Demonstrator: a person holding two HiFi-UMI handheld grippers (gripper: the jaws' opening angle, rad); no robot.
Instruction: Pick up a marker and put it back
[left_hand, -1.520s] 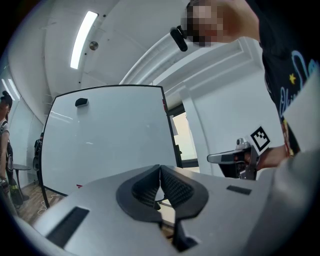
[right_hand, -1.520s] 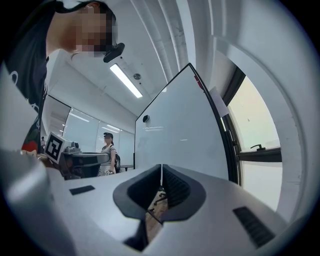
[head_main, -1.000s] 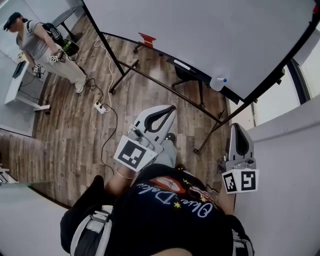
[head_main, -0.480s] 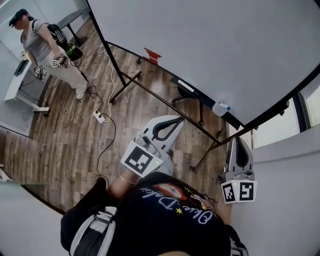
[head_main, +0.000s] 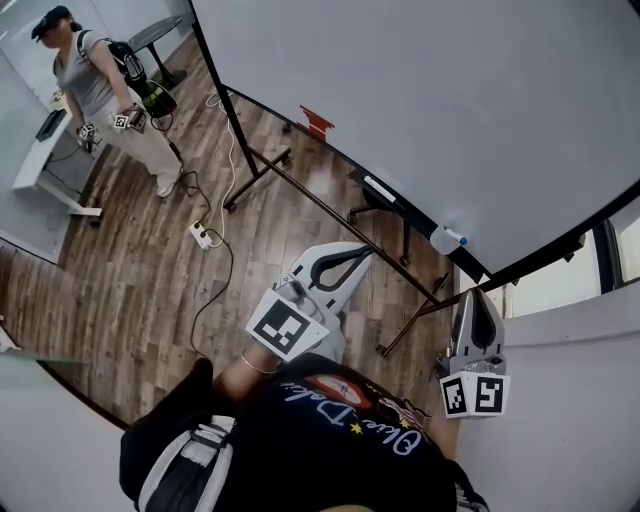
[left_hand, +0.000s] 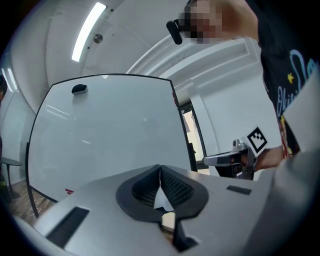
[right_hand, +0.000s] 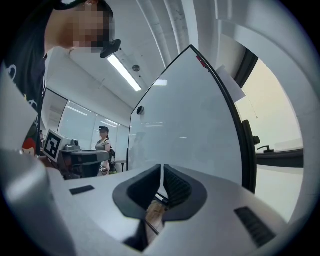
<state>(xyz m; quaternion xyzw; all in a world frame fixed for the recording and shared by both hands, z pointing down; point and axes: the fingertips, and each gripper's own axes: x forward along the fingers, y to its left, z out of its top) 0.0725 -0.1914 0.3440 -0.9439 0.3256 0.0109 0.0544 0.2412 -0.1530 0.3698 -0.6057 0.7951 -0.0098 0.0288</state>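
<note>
Head view: one other person (head_main: 98, 85) is seen far left, one power strip (head_main: 203, 236) on the wood floor (head_main: 130, 280), and one whiteboard (head_main: 420, 90) above. One white marker (head_main: 378, 189) is laid on its ledge (head_main: 405, 210), between one red item (head_main: 317, 122) and one blue-capped white item (head_main: 447, 240). Two grippers are held below, well apart from it: the left gripper (head_main: 362, 252) and the right gripper (head_main: 472, 296), both with jaws closed on nothing.

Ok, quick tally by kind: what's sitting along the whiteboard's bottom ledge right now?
Red item: 1
White marker: 1
White bottle with blue cap: 1
Total: 3
</note>
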